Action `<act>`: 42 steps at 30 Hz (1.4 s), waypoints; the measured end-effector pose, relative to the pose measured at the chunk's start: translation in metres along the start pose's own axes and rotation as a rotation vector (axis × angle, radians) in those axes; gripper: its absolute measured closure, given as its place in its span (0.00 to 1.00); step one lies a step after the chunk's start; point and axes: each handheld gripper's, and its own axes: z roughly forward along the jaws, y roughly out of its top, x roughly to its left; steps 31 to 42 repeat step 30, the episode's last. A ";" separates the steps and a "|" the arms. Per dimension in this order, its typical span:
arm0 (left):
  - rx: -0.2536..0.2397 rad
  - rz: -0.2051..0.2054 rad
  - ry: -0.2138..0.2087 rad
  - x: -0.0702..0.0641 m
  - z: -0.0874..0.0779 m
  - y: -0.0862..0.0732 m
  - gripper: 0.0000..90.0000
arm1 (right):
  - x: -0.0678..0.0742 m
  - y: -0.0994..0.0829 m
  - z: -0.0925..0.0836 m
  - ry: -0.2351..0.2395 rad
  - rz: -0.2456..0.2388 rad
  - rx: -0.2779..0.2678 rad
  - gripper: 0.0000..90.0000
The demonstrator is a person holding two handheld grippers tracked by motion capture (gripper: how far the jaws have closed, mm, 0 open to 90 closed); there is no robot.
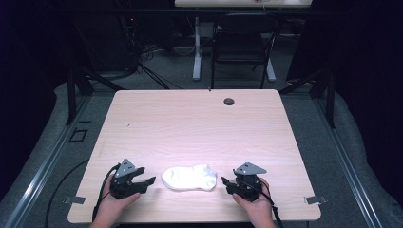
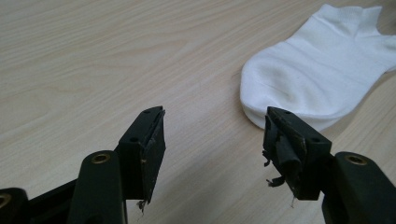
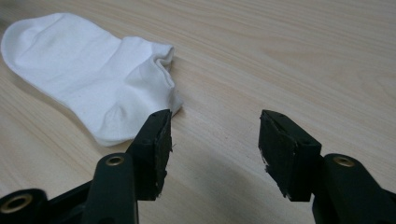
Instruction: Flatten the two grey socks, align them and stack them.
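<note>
Lying between two wide-open, empty-jawed grippers, left gripper (image 1: pixel 145 182) and right gripper (image 1: pixel 226 182), is one white sock (image 1: pixel 189 177).

The ankle sock (image 1: pixel 189 177) is plain white, without pattern. The table (image 1: pixel 190 123) is pale wood with fine lengthwise grain. Both the left gripper (image 1: pixel 147 183) and the right gripper (image 1: pixel 225 183) are black, each topped by a grey plate.
</note>
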 end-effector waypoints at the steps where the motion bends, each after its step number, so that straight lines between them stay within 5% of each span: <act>1: 0.004 -0.001 -0.001 0.000 0.001 0.000 0.43 | 0.000 0.000 0.001 -0.002 0.006 0.005 0.47; 8: 0.027 -0.033 0.014 0.001 0.005 0.003 0.43 | 0.003 0.000 0.010 -0.001 -0.006 0.066 0.37; 25: 0.041 -0.038 0.044 0.005 0.012 0.006 0.40 | -0.008 0.002 0.013 -0.026 0.012 0.074 0.34; 30: 0.048 -0.095 0.014 0.007 0.010 0.009 0.41 | -0.010 0.004 0.011 -0.023 0.051 0.074 0.27; 42: 0.048 -0.095 0.014 0.007 0.010 0.009 0.41 | -0.010 0.004 0.011 -0.023 0.051 0.074 0.27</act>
